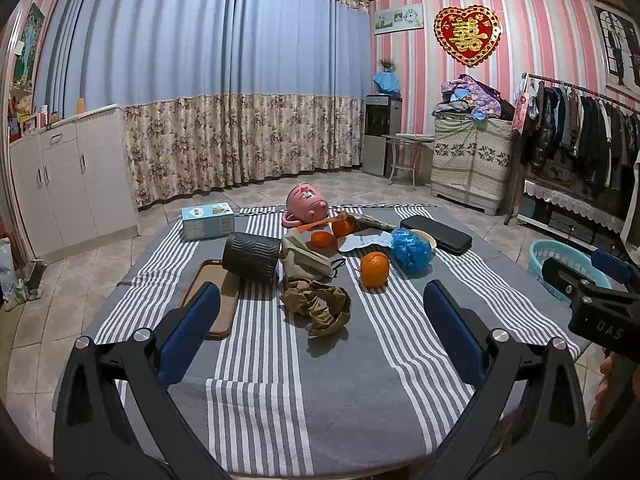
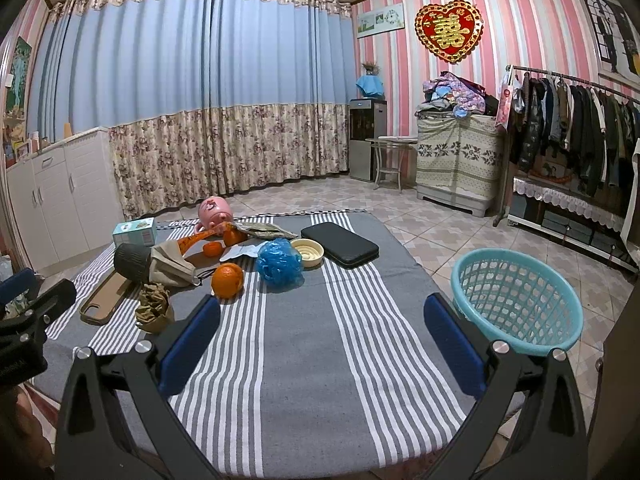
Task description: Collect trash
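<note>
Desk [image 1: 320, 380] with a striped grey cloth carries the clutter; a teal basket [image 2: 516, 300] sits off its edge just right of the right tool [image 2: 322, 340], likely the trash drop, looks empty. Both tools have their jaws spread wide and hold nothing; left tool [image 1: 322, 328] points at the pile, right tool faces bare cloth with the pile ahead and to its left. Trash candidates, big to small: blue plastic bag [image 1: 412, 250], ahead-right of the left tool, balled up, light, soft, probably slippery and will squash, so pinch deep into the bulk, not a loose flap. Cloth face mask [image 1: 306, 260], straight ahead beyond the paper, limp and light, leaning against the black ribbed cup [image 1: 252, 256] that lies on its side; take the fabric body, ear loop [image 1: 338, 266] may snag. Crumpled brown paper [image 1: 318, 306], nearest, dead ahead between the left jaws' line, light, crushable, holds shape a bit; close on the raised middle ridge, easy first pick. White torn wrapper [image 1: 366, 240] further back, flat and thin, hard to get under, grab a lifted edge. Oranges [image 1: 375, 269], phone case [image 1: 212, 300], black wallet [image 1: 436, 234], pink mug [image 1: 306, 202], small box [image 1: 208, 220] look like keepers, judgement only.
</note>
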`<move>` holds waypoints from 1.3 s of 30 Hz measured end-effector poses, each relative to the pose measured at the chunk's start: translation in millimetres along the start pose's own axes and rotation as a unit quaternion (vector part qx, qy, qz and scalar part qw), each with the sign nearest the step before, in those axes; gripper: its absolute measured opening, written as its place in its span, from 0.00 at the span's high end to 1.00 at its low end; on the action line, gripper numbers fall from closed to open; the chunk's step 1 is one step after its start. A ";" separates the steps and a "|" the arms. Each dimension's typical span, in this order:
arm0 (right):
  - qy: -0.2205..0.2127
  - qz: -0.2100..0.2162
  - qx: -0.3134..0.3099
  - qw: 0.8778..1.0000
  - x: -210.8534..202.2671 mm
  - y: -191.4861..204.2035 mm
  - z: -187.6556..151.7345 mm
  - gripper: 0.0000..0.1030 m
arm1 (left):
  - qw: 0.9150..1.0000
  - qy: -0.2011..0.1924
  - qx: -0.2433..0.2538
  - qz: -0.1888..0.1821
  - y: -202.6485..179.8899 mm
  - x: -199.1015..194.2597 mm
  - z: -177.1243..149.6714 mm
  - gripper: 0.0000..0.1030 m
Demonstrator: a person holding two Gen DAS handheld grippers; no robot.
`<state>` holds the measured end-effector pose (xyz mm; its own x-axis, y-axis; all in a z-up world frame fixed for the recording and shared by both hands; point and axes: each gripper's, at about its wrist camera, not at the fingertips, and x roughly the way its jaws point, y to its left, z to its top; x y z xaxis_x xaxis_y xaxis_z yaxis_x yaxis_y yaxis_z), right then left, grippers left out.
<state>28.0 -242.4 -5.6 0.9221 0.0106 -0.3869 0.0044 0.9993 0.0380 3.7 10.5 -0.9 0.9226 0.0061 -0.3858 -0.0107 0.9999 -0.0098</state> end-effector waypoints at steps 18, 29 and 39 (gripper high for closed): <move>-0.001 -0.002 0.000 1.000 -0.1 -2.8 0.2 0.04 | 1.000 -0.001 0.000 0.000 0.5 0.4 0.1 0.05; -0.001 -0.001 0.000 1.000 -0.3 -3.3 0.1 0.04 | 1.000 -0.001 0.001 0.000 0.8 0.3 0.3 0.05; -0.001 -0.002 0.000 1.000 -0.4 -2.7 -0.1 0.04 | 1.000 -0.002 0.001 0.000 2.9 0.3 0.6 0.05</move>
<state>27.6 -245.2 -5.7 0.9228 0.0061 -0.3853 0.0087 0.9993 0.0366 4.2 13.4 -0.4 0.9239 0.0059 -0.3827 -0.0101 0.9999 -0.0089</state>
